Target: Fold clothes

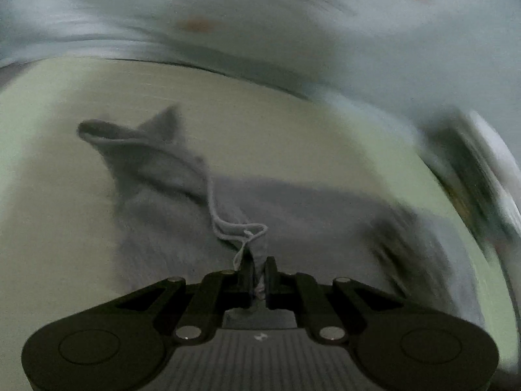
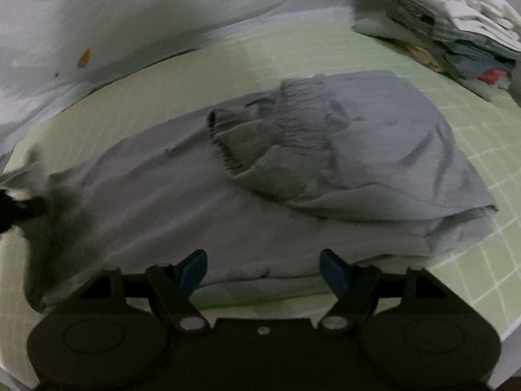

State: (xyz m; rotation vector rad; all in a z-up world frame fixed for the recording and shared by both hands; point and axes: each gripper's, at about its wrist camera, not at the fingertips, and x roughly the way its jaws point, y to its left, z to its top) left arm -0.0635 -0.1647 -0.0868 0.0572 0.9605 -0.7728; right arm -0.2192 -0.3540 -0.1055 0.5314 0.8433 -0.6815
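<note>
The left hand-held gripper (image 1: 259,265) clamps the grey garment (image 2: 325,150); the right hand-held gripper (image 2: 263,268) gapes. Thin pinch may slip, undoing the fold.

Left gripper (image 1: 259,268): black linkage arms; silver pivot pins; round black side housings; ribbed grey base with small white mark
Right gripper (image 2: 263,268): black frame; blue finger pads (image 2: 195,268); silver pivots

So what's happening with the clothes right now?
A grey drawstring garment lies partly folded on the green grid mat. The left gripper has its jaws shut on a bit of the grey fabric by the white drawstring. The right gripper hovers open at the near edge.
</note>
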